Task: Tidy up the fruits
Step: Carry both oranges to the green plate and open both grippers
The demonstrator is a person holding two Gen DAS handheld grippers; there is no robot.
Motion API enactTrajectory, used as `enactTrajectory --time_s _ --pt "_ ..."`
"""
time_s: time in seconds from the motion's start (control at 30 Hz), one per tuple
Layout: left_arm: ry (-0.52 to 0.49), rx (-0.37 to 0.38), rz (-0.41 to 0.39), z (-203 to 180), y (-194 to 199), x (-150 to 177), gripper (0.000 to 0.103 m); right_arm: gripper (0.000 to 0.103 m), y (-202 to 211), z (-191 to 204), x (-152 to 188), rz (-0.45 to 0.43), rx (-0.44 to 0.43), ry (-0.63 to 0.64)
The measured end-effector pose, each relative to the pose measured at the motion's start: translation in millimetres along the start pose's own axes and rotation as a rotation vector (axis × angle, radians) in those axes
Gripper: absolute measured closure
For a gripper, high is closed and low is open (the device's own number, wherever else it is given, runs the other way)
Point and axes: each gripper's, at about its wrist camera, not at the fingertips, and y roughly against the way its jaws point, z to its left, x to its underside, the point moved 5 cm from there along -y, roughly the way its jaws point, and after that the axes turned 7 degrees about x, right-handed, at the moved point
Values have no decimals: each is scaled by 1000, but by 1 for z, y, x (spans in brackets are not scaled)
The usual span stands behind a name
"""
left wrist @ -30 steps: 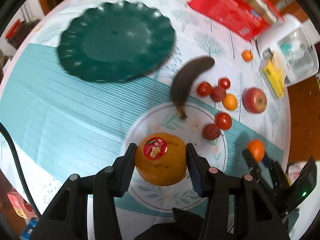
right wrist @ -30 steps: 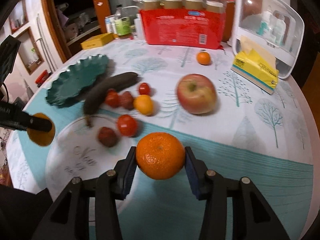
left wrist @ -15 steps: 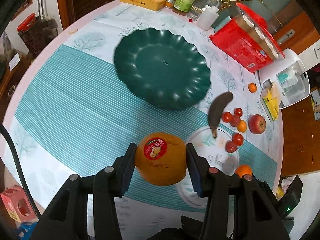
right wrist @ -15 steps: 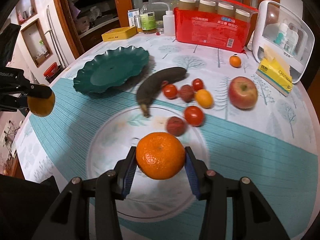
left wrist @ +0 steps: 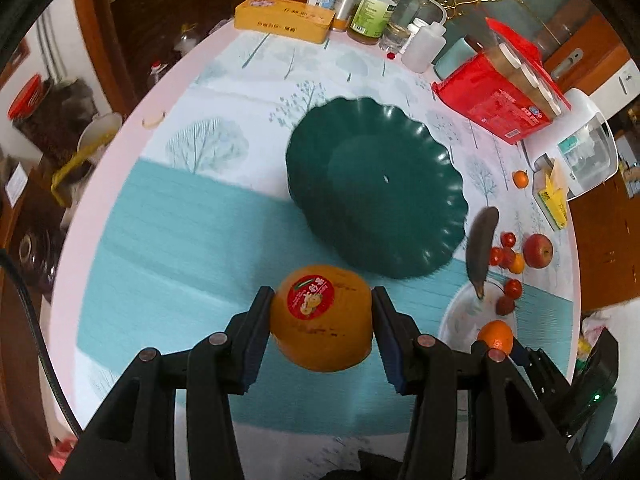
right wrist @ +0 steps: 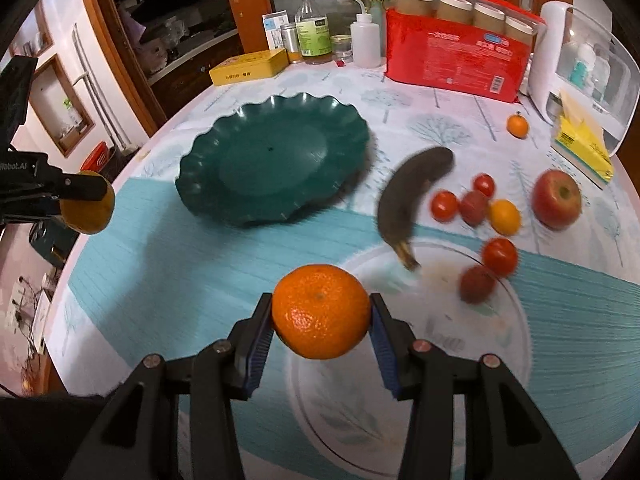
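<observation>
A round table (right wrist: 580, 292) in a teal-striped, tree-printed cloth stands before a dark wooden cabinet (right wrist: 180, 20) and white wall (right wrist: 72, 92).

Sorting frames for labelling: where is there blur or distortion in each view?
Left wrist: fisheye bends the table rim, green plate slightly smeared, held orange sharp. Right wrist: banana and tomatoes motion-blurred, held mandarin crisp.

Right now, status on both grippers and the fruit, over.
Left gripper shut on stickered orange, held above the tablecloth. Right gripper shut on tangerine. Green plate bare, nothing blocking it. Banana, tomatoes, apple loose by the glass plate.
</observation>
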Motion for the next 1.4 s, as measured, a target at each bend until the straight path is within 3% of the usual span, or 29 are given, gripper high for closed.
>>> enactTrajectory --time_s 0.27,0.5,0.73,0.9,1.1,1.2,1.3,1.33,1.4 --pt "-78 20 -7 11 -14 -58 56 57 -21 32 -49 -33 24 -20" --pt "-119 86 -21 5 -39 -85 56 57 -41 49 -79 -54 22 12" --pt "-182 169 -23 -11 -67 -89 56 56 -68 54 -87 -31 -3 -2" --pt "-234 134 -4 -15 -90 -89 56 56 -84 55 -85 -8 -27 -31" --pt "-220 138 19 -12 -106 -88 55 56 -94 56 -84 6 -21 -41" --pt "-225 97 17 -11 -110 -88 55 55 -95 54 -83 5 -23 -52" --pt "-246 101 -7 -14 -105 -89 48 45 -93 52 -85 -11 -18 -61" --pt "-259 96 -19 -16 -102 -88 41 43 -92 51 -85 -13 -6 -60" --pt "-278 89 -36 -21 -96 -87 39 42 -90 49 -85 -17 9 -65"
